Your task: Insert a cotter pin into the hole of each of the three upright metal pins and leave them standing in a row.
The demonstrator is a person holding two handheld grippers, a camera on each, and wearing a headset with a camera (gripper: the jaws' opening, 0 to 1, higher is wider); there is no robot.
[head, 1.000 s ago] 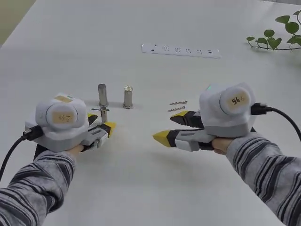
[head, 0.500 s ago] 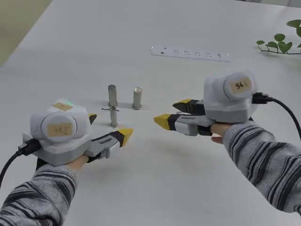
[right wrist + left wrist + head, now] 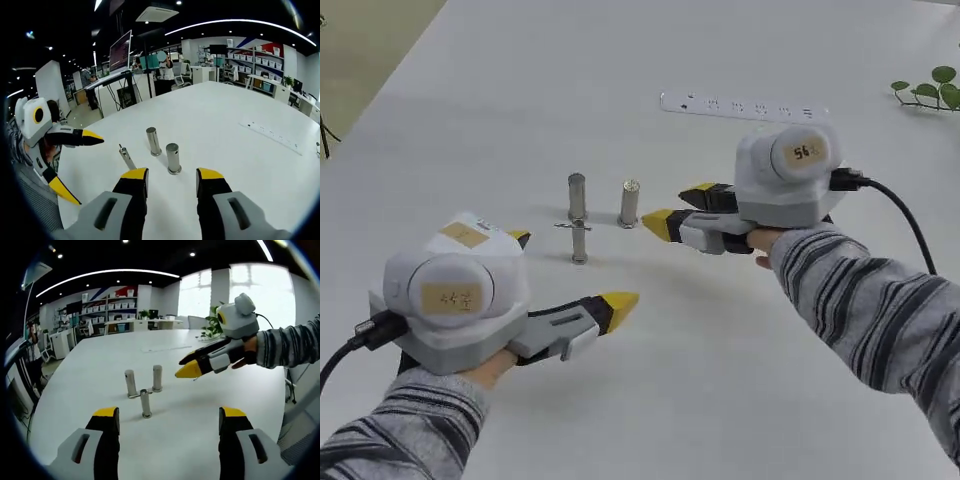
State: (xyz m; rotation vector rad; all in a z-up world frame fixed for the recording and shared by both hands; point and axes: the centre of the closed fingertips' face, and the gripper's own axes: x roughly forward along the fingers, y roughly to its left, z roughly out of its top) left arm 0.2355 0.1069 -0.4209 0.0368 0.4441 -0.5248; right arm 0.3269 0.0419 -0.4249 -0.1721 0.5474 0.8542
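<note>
Evidently the left gripper (image 3: 169, 412) is released. Its grey fingers (image 3: 106, 416), tipped with yellow wedges, are spread wide with bare surface between them. The right gripper (image 3: 173, 174) is unclenched too. Its fingers (image 3: 210, 176) are parted by a narrower gap and grasp nothing. In the right gripper view they frame the base of the nearest pin, but the head view shows the tips apart from it, just to its right. In the head view, the left gripper's far finger is mostly hidden behind its rounded white housing, and only the yellow tip peeks out.

Three short, smooth, cylindrical grey metal pins stand upright on the matt white worktop (image 3: 650, 380). The rear left pin (image 3: 577, 195) and rear right pin (image 3: 630, 201) are side by side. The slimmer front pin (image 3: 579, 247) stands ahead of the left one, so they form no straight row. A thin silvery cotter pin (image 3: 571, 225) crosses the front pin near its top. Whether the rear pins have holes cannot be made out.

Beyond them lies a long white plastic power strip (image 3: 745, 105). Small green leaves (image 3: 932, 88) are cut off at the frame's edge. A black cable (image 3: 895, 215) trails from the right gripper over grey striped sleeves (image 3: 860, 310).
</note>
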